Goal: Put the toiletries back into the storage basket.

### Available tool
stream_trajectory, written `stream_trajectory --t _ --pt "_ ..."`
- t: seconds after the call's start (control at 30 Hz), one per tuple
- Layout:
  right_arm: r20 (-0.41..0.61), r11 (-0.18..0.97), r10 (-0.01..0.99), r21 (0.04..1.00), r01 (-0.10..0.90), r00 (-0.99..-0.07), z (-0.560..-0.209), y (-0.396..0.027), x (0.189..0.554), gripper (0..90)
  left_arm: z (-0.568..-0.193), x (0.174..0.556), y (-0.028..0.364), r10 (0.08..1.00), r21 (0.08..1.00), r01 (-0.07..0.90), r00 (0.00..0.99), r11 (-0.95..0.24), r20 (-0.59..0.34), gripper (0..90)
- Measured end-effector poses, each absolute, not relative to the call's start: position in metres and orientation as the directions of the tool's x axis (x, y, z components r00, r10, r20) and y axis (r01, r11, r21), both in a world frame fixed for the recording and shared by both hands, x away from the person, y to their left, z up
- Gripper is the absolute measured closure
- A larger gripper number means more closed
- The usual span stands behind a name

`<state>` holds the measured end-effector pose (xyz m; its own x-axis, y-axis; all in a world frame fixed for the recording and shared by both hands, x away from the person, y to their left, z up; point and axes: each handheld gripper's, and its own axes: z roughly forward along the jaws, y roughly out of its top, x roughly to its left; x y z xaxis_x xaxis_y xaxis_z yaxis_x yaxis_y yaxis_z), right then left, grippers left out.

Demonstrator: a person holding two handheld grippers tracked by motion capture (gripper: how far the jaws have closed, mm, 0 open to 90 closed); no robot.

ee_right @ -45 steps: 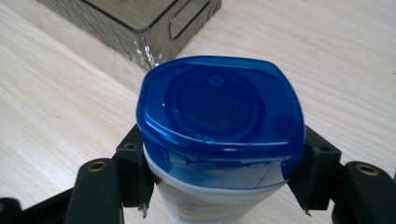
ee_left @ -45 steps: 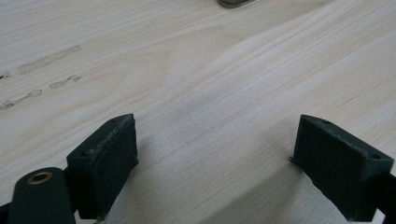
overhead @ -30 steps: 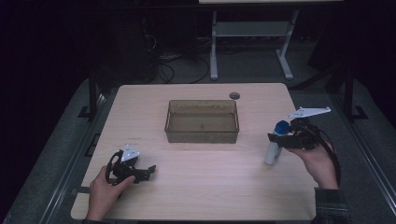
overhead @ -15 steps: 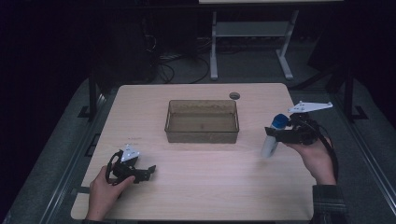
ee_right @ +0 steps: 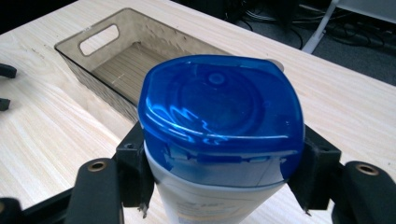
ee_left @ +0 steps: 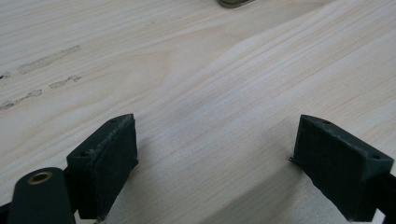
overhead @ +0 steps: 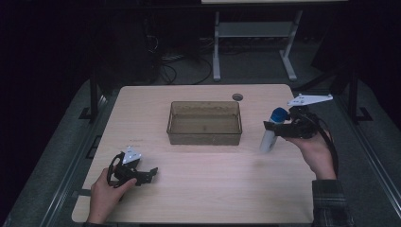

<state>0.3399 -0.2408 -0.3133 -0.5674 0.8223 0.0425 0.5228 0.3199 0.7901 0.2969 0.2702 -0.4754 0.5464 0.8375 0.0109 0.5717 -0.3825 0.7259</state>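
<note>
Your right gripper [overhead: 273, 128] clamps a white bottle [overhead: 268, 141] just under its blue cap [ee_right: 219, 105], holding it tilted above the table [overhead: 213, 189]. A smoky clear bin [overhead: 204, 124] sits just left of the bottle, nothing between them. Your left gripper [overhead: 150, 173] rests on the table's near left, jaws wide and empty.

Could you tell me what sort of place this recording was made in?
Probably a lab or workshop: a bare wooden table on a dark floor, loose cables behind it, and a metal stand at the back.
</note>
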Motion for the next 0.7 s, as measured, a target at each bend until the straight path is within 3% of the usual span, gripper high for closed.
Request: stream_trajectory --t 0.7 --pt "0.028 0.323 0.809 0.814 0.484 -0.587 -0.286 -0.220 0.360 34.8 -0.475 0.297 0.270 0.836 0.724 0.572 0.548 -0.385 0.013 12.1"
